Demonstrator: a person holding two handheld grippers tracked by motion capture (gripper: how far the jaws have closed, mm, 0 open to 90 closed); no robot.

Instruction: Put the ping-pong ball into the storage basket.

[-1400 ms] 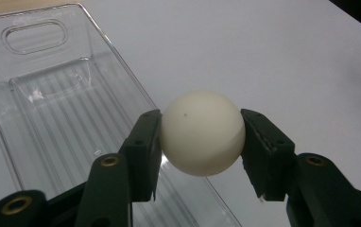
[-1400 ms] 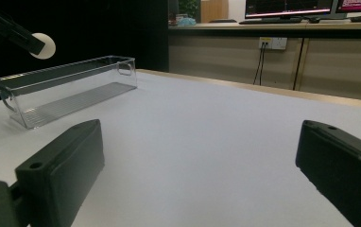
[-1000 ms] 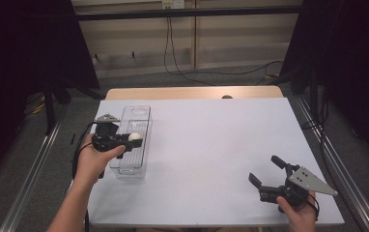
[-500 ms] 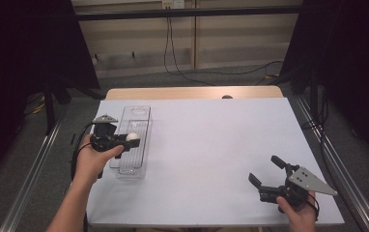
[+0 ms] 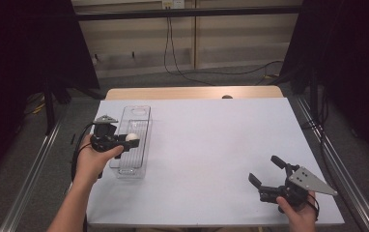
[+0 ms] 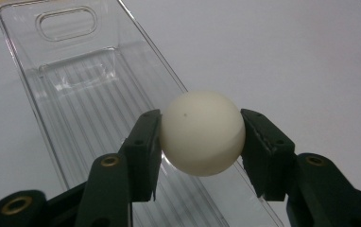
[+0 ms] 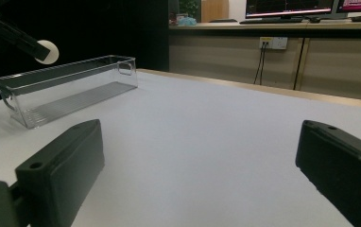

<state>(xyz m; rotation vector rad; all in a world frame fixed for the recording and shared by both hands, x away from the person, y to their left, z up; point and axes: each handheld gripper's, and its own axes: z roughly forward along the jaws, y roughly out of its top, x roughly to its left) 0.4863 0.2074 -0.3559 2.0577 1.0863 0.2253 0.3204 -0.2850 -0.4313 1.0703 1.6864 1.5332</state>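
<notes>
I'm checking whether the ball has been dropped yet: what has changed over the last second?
Nothing visibly changed. The left gripper stays shut on the white ball, held above the clear bin, and the right gripper stays open, low over the white table near its right front corner.

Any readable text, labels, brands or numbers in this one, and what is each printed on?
No readable text.
White ball, held over the clear tray: one small dark speck, no lettering.
Clear tray: ribs and a handle slot, no label.
Left gripper and right gripper: plain black jaws, no markings.
Monitors on the far desk in the right gripper view: lit, content too small and blurred to read.
Wall socket: no legible marking.
</notes>
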